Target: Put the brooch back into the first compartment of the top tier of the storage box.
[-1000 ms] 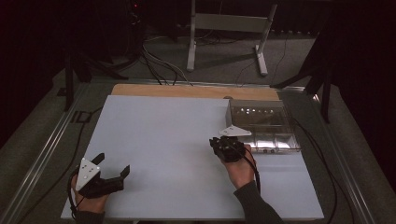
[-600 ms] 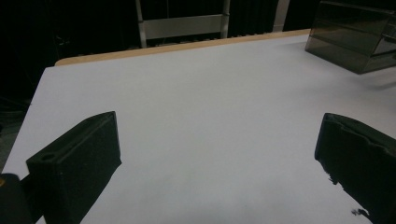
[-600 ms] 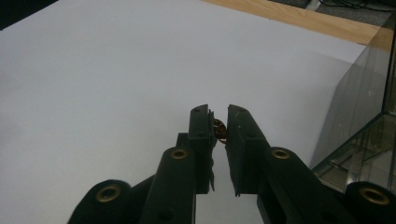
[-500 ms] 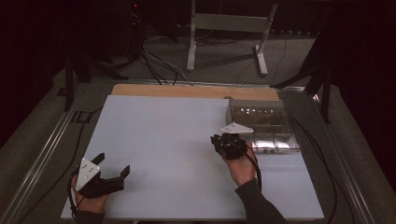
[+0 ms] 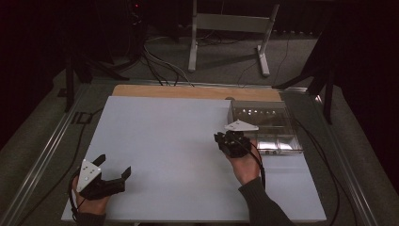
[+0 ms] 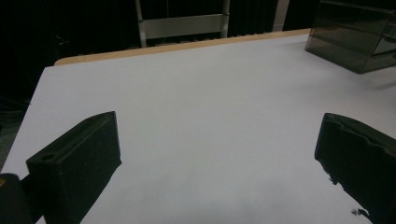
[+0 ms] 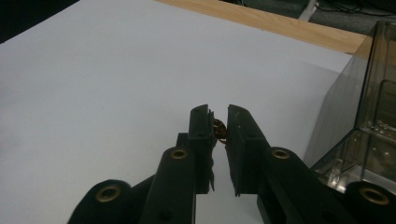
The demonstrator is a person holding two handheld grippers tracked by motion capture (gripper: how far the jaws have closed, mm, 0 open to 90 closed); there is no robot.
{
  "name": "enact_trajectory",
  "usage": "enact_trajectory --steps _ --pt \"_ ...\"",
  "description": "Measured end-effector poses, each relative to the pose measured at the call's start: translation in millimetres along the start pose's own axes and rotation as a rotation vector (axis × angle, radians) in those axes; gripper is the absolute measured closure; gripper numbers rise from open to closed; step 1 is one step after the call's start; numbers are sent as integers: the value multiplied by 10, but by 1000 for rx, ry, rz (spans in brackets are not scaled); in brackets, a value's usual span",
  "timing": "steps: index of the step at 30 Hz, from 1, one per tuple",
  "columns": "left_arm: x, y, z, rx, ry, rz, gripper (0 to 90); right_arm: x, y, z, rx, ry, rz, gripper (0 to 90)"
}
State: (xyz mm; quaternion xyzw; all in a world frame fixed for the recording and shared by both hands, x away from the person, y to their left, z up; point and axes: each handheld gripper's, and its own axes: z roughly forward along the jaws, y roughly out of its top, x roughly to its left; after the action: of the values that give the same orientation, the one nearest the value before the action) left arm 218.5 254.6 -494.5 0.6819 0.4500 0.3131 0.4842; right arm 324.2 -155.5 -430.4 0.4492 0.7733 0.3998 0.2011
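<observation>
Right claw (image 7: 218, 122) pinches a small brown-orange object (image 7: 218, 127), seen in its own view, beside the clear plastic box (image 5: 277, 123); left claw (image 5: 113, 165) spread over the white worktop (image 5: 164, 136).

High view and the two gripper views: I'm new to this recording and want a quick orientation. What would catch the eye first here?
The big white table dominates, lit against dark surroundings. At its far right corner stands a clear plastic box with compartments, and the right gripper sits beside it, jaws nearly closed on a small brownish thing too small to identify. The left gripper rests near the table's near left corner, jaws wide open.
</observation>
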Motion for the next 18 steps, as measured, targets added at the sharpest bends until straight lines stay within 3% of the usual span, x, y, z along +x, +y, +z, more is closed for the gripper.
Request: enact_trajectory --steps 18 --pt "2 0 -3 -1 0 1 9 -139 40 -67 -11 -15 23 814"
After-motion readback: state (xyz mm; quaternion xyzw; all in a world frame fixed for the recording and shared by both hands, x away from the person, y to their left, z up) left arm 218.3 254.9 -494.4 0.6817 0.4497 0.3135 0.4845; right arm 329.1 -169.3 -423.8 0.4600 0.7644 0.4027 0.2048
